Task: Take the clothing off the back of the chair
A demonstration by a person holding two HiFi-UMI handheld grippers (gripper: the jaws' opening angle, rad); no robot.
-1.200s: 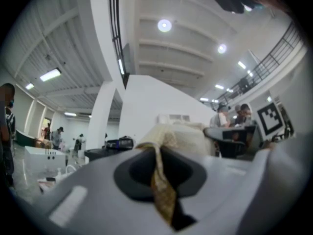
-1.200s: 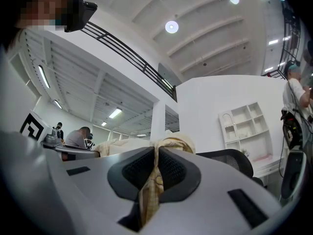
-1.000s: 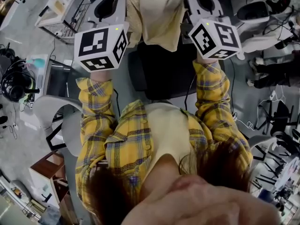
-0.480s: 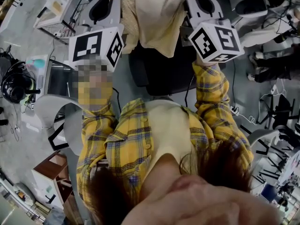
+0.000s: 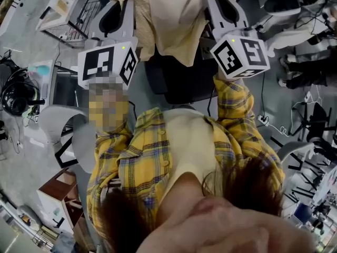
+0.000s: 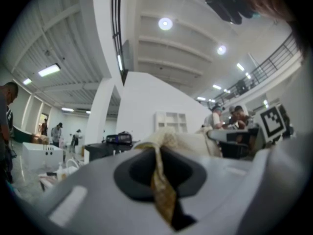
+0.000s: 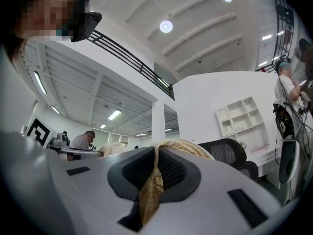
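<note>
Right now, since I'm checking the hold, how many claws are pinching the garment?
2: the left claw pinches the cream garment at its left edge, the right claw at its right edge.

No text or numbers can be read

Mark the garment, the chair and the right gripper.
garment (image 5: pixel 174 20), head view, middle of the cloth.
chair (image 5: pixel 184 83), head view, black surface under the cloth.
right gripper (image 7: pixel 156 155), right gripper view, between jaw tips.
</note>
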